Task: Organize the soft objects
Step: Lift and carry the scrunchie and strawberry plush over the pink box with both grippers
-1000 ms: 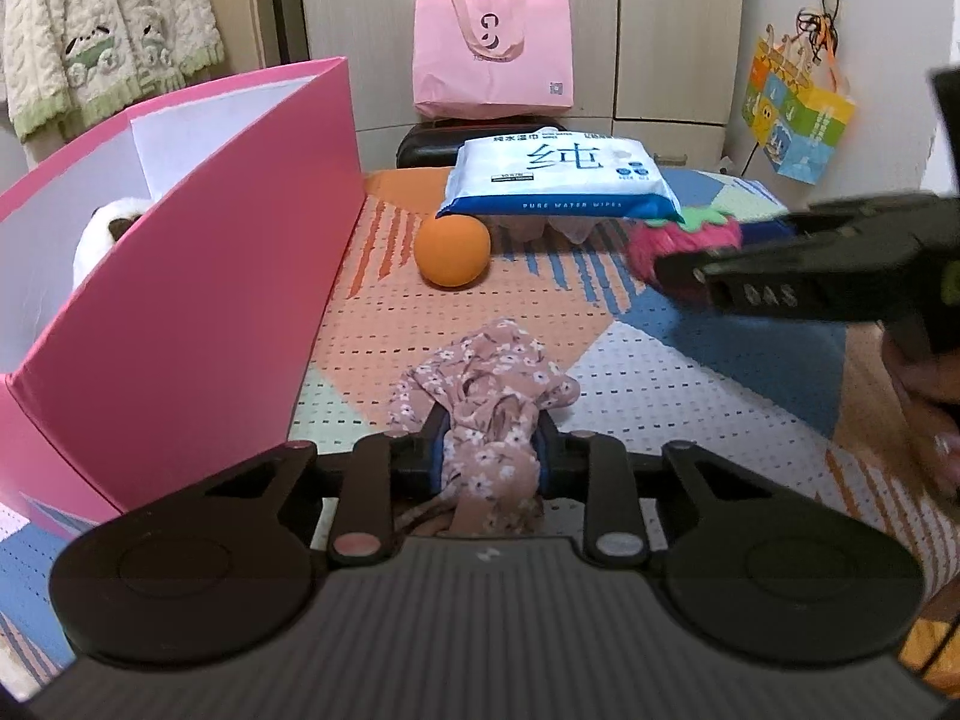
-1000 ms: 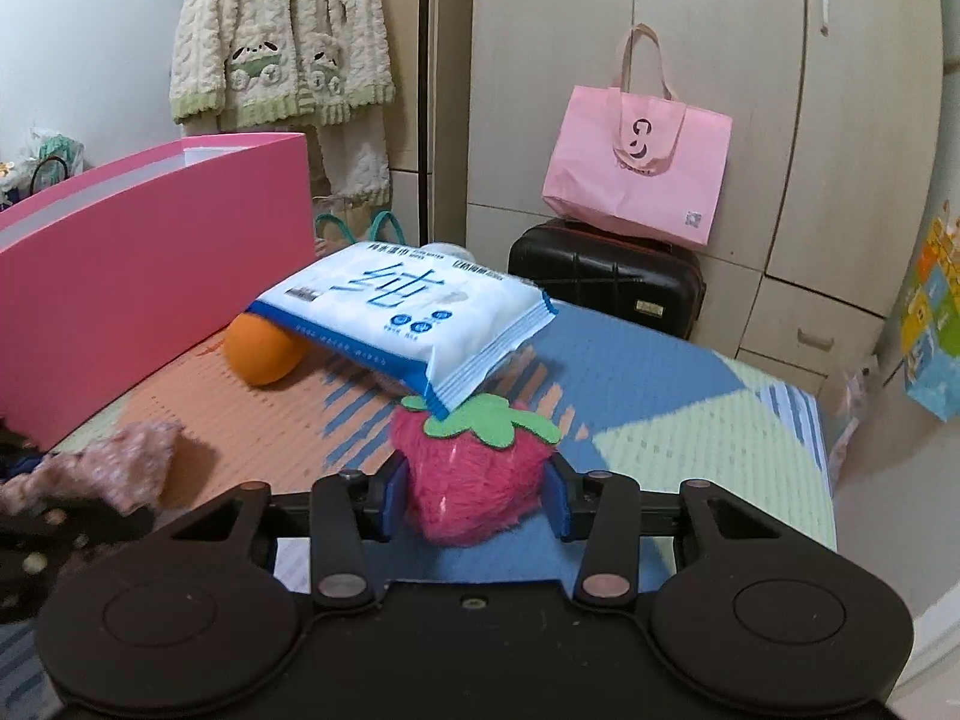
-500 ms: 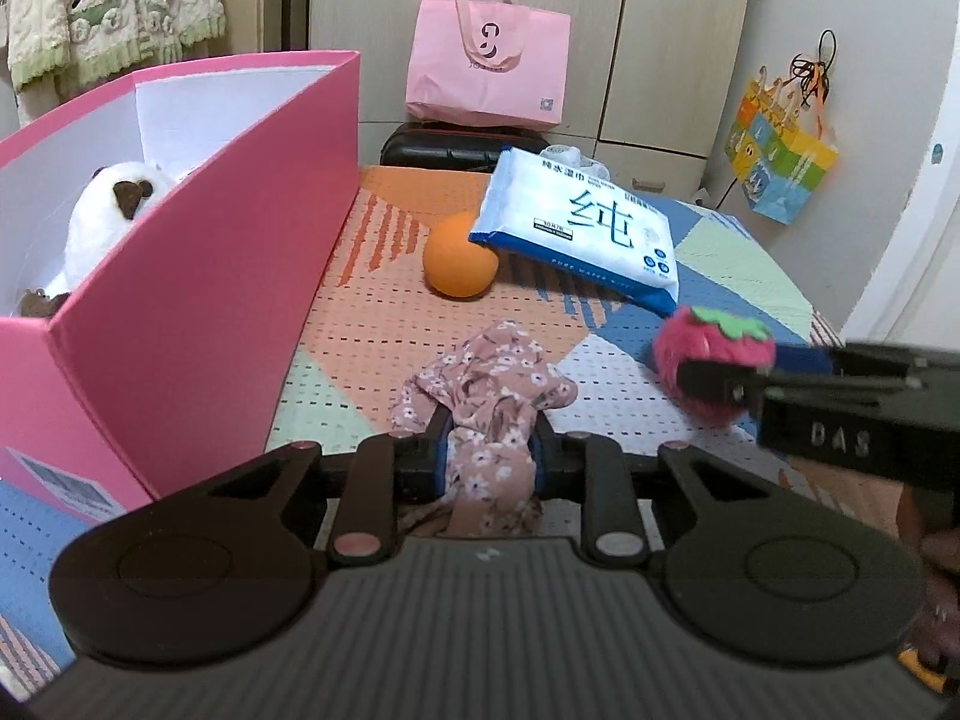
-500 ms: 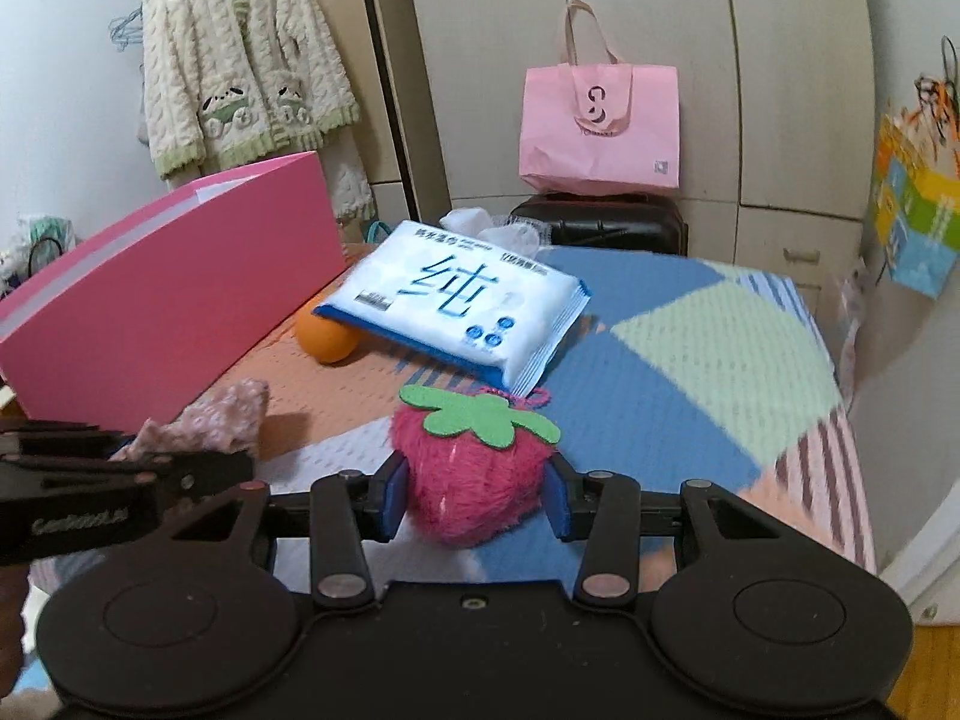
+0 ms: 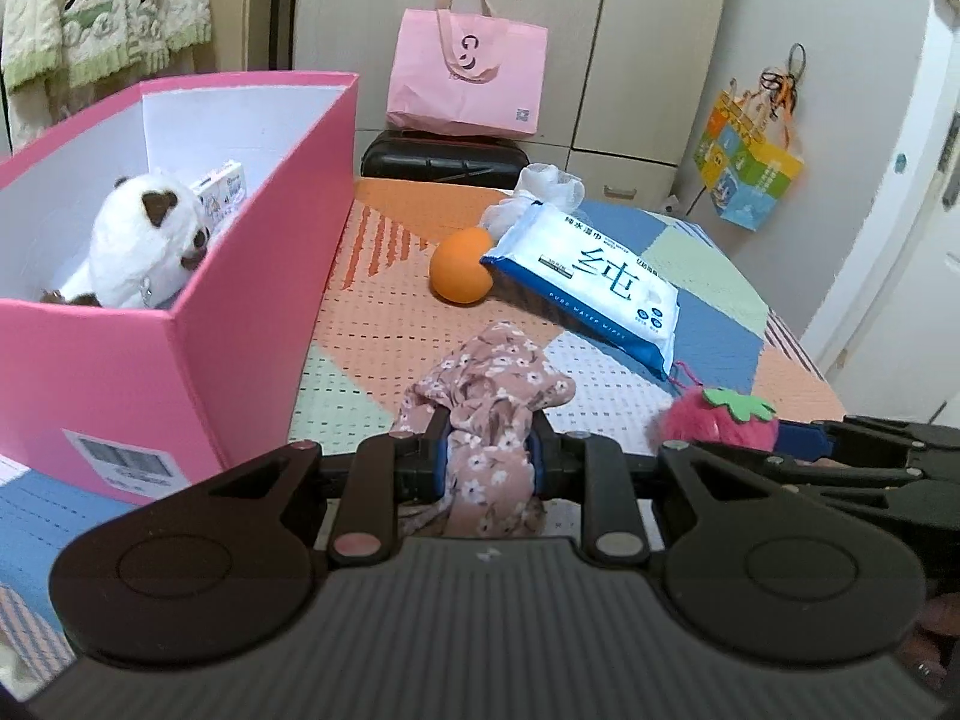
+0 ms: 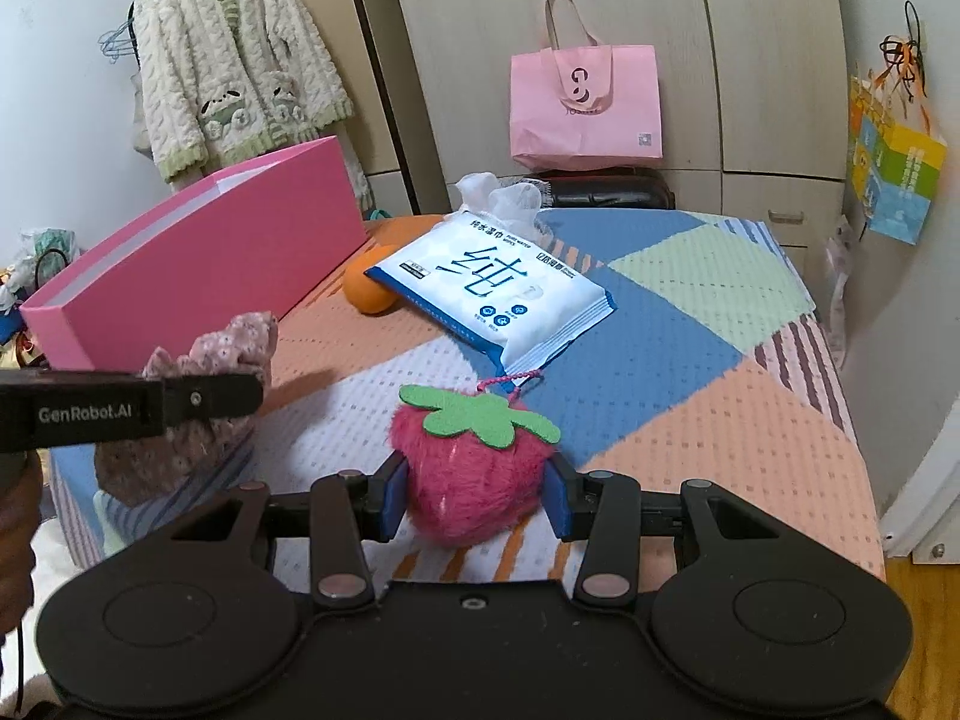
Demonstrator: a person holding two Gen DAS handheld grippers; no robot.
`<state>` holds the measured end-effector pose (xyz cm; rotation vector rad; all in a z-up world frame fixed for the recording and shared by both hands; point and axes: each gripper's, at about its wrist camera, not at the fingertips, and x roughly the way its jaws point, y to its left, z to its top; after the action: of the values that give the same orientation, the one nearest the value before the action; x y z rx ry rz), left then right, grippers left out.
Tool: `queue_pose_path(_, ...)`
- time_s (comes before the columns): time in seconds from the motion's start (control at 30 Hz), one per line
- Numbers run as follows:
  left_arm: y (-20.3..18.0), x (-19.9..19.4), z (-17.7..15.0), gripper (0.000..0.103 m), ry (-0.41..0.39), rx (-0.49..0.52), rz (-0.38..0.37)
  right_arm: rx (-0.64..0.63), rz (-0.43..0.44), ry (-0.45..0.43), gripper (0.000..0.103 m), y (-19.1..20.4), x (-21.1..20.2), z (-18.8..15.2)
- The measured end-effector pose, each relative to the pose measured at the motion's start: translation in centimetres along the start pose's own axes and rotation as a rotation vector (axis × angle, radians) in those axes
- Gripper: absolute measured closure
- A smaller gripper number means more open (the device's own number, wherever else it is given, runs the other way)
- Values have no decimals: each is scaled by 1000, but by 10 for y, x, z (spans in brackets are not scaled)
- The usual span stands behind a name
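My left gripper point(image 5: 489, 450) is shut on a bunched pink floral cloth point(image 5: 492, 396), held above the patchwork table; the same cloth point(image 6: 204, 360) shows at the left of the right wrist view. A fluffy red strawberry toy point(image 6: 474, 468) with a green felt leaf is clamped in my right gripper point(image 6: 474, 498), and the strawberry toy point(image 5: 720, 417) also appears at the right of the left wrist view. An open pink box point(image 5: 198, 312) stands to the left, with a white plush panda point(image 5: 141, 240) and a small carton inside. An orange ball point(image 5: 459, 273) and a wet-wipes pack point(image 5: 591, 285) lie farther back.
White mesh fabric point(image 6: 501, 192) lies behind the wipes pack. A black suitcase point(image 5: 444, 156) bearing a pink tote bag point(image 5: 468, 78) stands past the table's far edge. A knitted cardigan point(image 6: 234, 60) hangs at the back left, a colourful paper bag point(image 6: 894, 174) on the right wall.
My right gripper has carried the strawberry toy back toward me and down, now close beside my left gripper. The left gripper has lifted the cloth and swung, so the box interior shows.
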<state>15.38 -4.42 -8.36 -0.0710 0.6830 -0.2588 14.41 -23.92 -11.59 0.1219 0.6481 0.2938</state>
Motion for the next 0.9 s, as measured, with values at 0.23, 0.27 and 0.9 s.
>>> queue_pose_path(0.23, 3, -18, -1, 80, 33, 30, -38, -6, 7, 11, 53, 9, -18, -7)
queue_pose_path(0.27, 4, -21, -2, 80, 36, 29, -42, -6, 10, 12, 53, 10, -20, -7)
queue_pose_path(0.9, 38, -61, 4, 80, 148, 45, -181, -119, 74, 101, 53, 46, -56, 15)
